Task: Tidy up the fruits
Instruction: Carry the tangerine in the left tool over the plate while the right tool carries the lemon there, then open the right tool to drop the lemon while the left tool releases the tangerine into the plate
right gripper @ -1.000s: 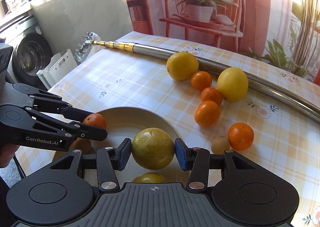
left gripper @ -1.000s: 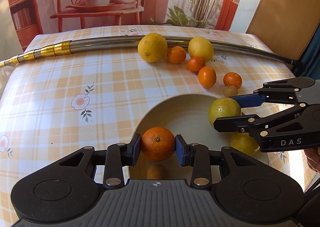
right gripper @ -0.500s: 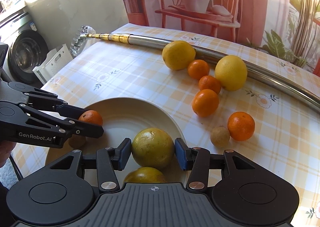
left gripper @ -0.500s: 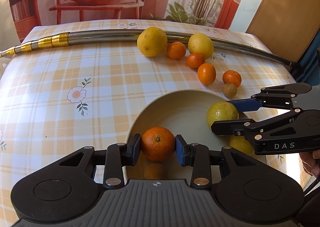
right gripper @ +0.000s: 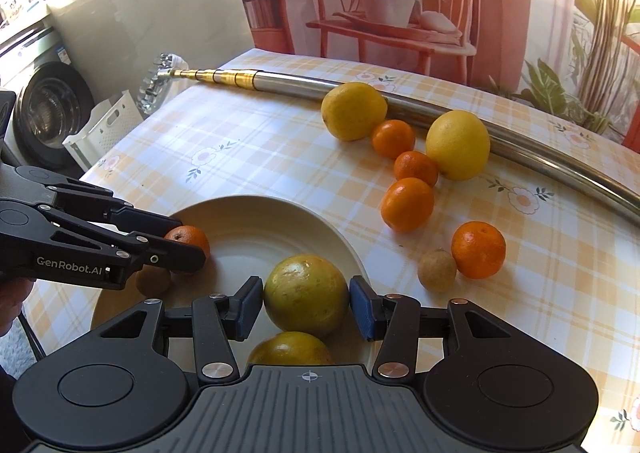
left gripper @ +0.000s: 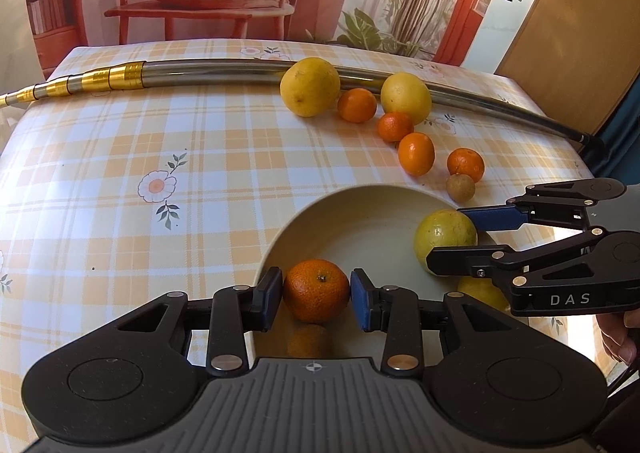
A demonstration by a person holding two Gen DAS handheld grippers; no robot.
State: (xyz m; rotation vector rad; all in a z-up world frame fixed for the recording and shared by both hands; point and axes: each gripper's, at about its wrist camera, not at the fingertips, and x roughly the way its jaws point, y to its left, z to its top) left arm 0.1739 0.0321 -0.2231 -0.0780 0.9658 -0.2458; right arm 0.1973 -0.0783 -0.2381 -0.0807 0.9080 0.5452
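Both sets of jaws are clamped on fruit above the cream plate (right gripper: 256, 213) on the checked table (left gripper: 120, 141): the right gripper (right gripper: 307, 307) grips a yellow-green citrus (right gripper: 306, 295), the left gripper (left gripper: 316, 295) a mandarin (left gripper: 316, 289). Beyond the plate, along a metal pole (left gripper: 224, 69), lie two lemons (left gripper: 310, 86), four loose mandarins (left gripper: 416, 153) and a small brown fruit (left gripper: 460, 187), which touches the nearest mandarin.
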